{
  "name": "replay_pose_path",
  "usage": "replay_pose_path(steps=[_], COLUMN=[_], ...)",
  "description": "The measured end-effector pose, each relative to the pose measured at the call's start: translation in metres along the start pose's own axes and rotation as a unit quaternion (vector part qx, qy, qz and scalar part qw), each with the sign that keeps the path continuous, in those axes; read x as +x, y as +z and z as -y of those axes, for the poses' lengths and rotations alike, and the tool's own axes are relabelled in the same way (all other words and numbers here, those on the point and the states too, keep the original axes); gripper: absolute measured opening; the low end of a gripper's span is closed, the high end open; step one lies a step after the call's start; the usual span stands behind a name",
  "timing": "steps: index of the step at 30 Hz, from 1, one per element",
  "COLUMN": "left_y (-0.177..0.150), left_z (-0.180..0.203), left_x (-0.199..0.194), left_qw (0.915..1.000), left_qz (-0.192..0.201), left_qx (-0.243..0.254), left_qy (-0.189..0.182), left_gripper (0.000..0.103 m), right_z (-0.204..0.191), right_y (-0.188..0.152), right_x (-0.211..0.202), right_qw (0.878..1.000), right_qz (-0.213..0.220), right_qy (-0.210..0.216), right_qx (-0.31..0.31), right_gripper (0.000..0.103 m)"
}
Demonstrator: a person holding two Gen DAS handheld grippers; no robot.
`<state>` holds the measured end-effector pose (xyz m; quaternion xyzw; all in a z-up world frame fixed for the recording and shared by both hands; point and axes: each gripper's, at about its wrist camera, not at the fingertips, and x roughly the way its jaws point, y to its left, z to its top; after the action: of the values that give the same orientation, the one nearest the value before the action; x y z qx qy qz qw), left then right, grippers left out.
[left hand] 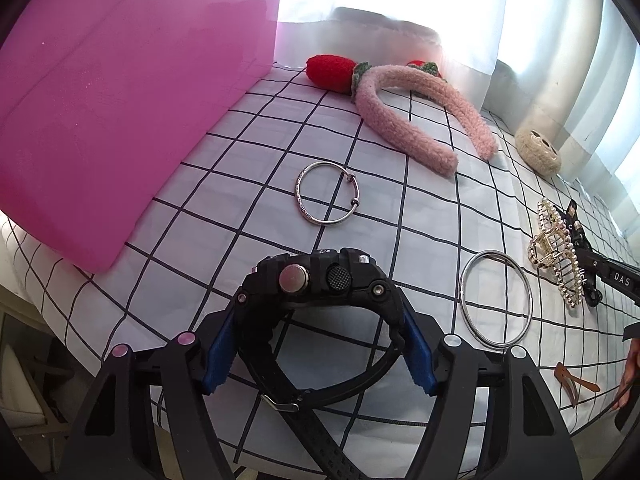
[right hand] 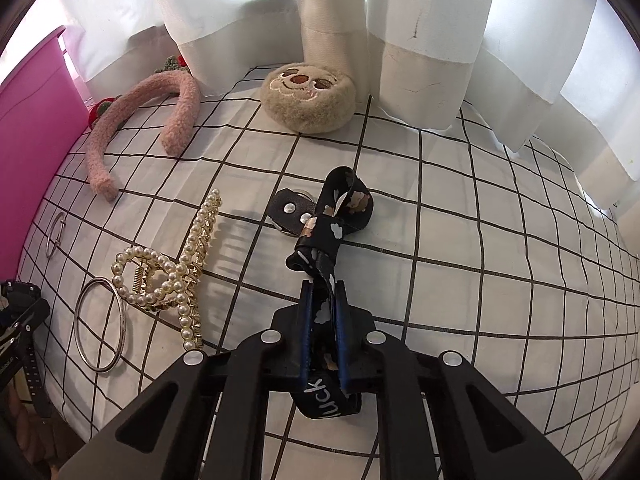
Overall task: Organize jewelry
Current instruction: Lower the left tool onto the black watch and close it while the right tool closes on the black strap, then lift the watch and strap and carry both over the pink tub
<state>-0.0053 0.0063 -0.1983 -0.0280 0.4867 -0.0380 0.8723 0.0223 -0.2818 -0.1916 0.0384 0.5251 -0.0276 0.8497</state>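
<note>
Black watch (left hand: 320, 292), bulky, rigid at its case and pliable in the strap, sits between the half-open jaws of the left gripper (left hand: 320, 344), pads at the lugs, strap trailing toward the camera over the checked cloth (left hand: 248, 184). Limp, light printed lanyard (right hand: 326, 264), long axis running away, is pinched by the right gripper (right hand: 323, 312), jaws nearly closed.
</note>
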Motion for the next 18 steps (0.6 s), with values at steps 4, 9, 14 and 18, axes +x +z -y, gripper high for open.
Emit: replay_pose_path(steps=[4, 9, 14, 18], left_y=[0.003, 0.013, 0.023, 0.032], left_z=[0.002, 0.005, 0.008, 0.010], left_x=[-0.011, -0.026, -0.041, -0.056], left_qw=[0.9999, 0.9996, 0.9990, 0.9981], left_qz=[0.010, 0.025, 0.039, 0.053], left_qx=[0.006, 0.013, 0.018, 0.022], left_qy=[-0.001, -0.004, -0.014, -0.021], left_gripper=[0.067, 0.067, 0.067, 0.067], right_z=[0.004, 0.020, 0.018, 0.018], right_y=[0.000, 0.004, 0.009, 0.013], right_x=[-0.012, -0.023, -0.028, -0.041], right_qw=[0.999, 0.998, 0.998, 0.997], right_qz=[0.014, 0.021, 0.029, 0.038], right_qy=[0.031, 0.048, 0.054, 0.061], right_qx=[0.013, 0.025, 0.026, 0.029], right_gripper=[0.003, 0.003, 0.003, 0.003])
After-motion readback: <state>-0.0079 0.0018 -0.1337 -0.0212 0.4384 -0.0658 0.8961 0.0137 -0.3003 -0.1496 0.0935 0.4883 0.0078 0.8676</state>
